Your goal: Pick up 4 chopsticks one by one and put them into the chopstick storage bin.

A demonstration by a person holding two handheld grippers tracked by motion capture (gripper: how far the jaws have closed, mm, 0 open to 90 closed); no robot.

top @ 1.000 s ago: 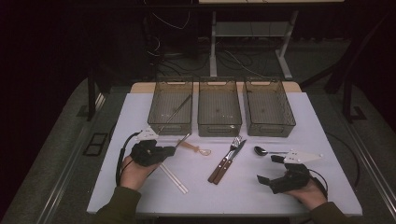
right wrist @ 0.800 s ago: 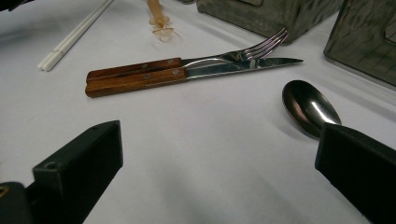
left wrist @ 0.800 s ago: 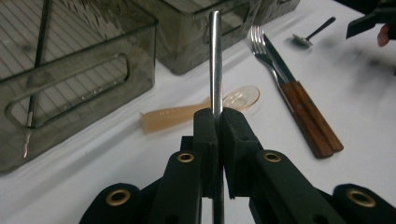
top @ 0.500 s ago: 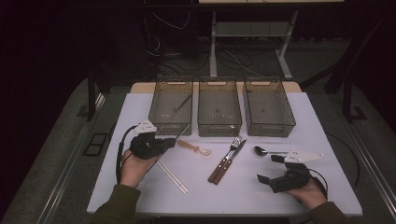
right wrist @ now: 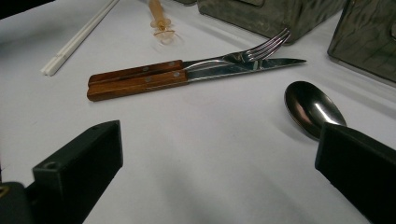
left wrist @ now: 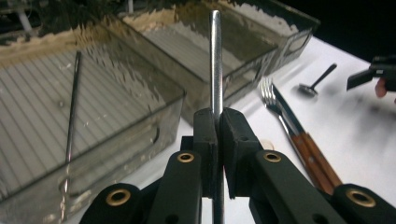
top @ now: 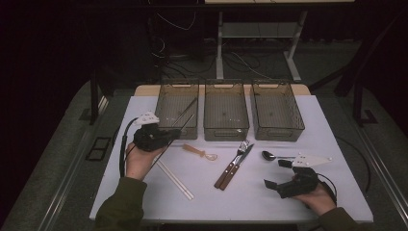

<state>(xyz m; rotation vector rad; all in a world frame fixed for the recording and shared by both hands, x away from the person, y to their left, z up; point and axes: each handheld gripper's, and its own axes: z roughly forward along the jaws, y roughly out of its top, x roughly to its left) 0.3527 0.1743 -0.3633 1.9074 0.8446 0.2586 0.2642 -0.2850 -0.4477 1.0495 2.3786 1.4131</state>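
My left gripper (top: 174,133) is shut on a thin metal chopstick (left wrist: 215,60) and holds it just in front of the left clear bin (top: 178,85). In the left gripper view the stick points up past the bin's near corner. A second metal chopstick (left wrist: 72,107) lies inside that bin. My right gripper (top: 277,174) rests open on the white table (top: 312,125) at the front right, with nothing between its jaws. A metal spoon (right wrist: 313,107) lies just beyond its right jaw.
A middle bin (top: 226,134) and a right bin (top: 279,135) stand beside the left one. A wood-handled fork (right wrist: 140,72) and knife (right wrist: 140,86) lie side by side mid-table. White chopsticks (top: 175,179) and a small amber spoon (top: 198,151) lie near the left hand.
My left gripper has risen and moved away from the person toward the left bin, carrying the metal chopstick. The right gripper has stayed where it was.
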